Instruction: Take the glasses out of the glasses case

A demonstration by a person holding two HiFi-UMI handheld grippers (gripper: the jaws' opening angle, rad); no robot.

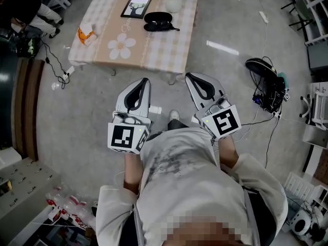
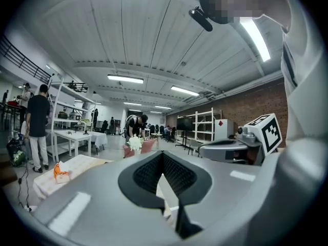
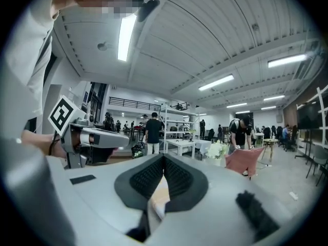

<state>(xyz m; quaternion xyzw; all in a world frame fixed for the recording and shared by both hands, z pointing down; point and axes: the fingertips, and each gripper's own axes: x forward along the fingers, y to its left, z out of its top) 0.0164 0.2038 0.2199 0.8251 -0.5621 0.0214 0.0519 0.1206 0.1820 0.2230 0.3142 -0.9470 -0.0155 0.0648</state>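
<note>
A black glasses case [image 1: 158, 20] lies on the far side of the low checked table [image 1: 154, 53]; from here I cannot tell whether glasses are inside. Both grippers are held close to the person's chest, well short of the table and pointing towards it. In the head view my left gripper [image 1: 145, 82] and right gripper [image 1: 189, 77] have their jaws together. The left gripper view shows the left gripper [image 2: 163, 154] shut with nothing between its pads. In the right gripper view the right gripper [image 3: 163, 157] is likewise shut and holds nothing.
On the table are a framed picture [image 1: 136, 6], a vase of white flowers [image 1: 172, 1] and an orange packet [image 1: 86, 34]. Cables and a black device [image 1: 266, 73] lie on the floor at the right. Other people stand by distant tables.
</note>
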